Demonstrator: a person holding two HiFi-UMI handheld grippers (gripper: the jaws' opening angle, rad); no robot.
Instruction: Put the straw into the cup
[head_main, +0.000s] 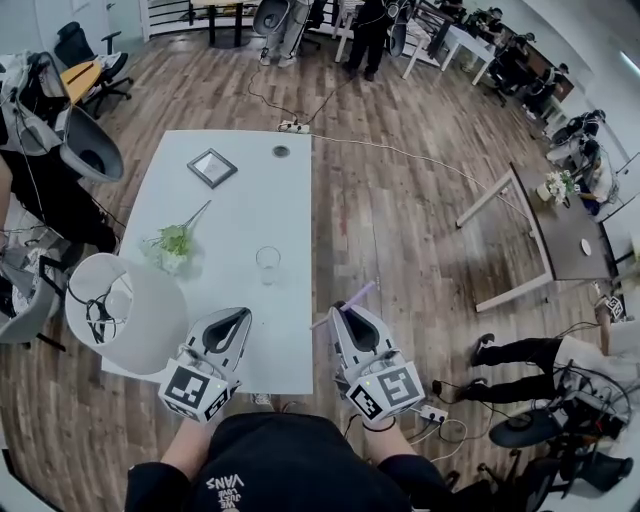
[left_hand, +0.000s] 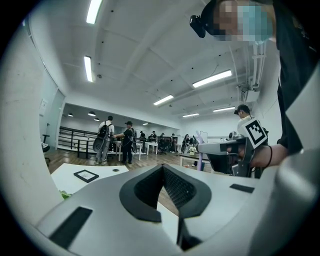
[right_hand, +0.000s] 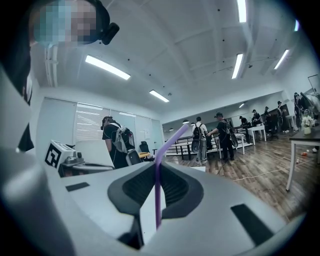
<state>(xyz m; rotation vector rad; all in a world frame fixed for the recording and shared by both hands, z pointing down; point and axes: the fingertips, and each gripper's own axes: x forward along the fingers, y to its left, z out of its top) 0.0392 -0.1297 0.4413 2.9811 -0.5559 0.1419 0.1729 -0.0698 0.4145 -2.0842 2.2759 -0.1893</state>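
**Hidden, cropped or too small to tell**

In the head view only the bent purple top of the straw (head_main: 358, 294) is seen. The rest is covered by the right gripper (head_main: 347, 312), and in the right gripper view its lower end is lost in the slot between the jaws. Both hands are covered by the marker cubes, and the person (head_main: 285, 465) is cut off by the bottom edge. The table's (head_main: 290, 200) near left corner is masked by a lampshade (head_main: 125, 312). What is inside the cup (head_main: 268, 260) cannot be told. The picture in the frame (head_main: 212, 167) and the small dark disc (head_main: 281, 152) are too small to read. In the left gripper view most of the table is hidden behind the left gripper (left_hand: 163, 169).
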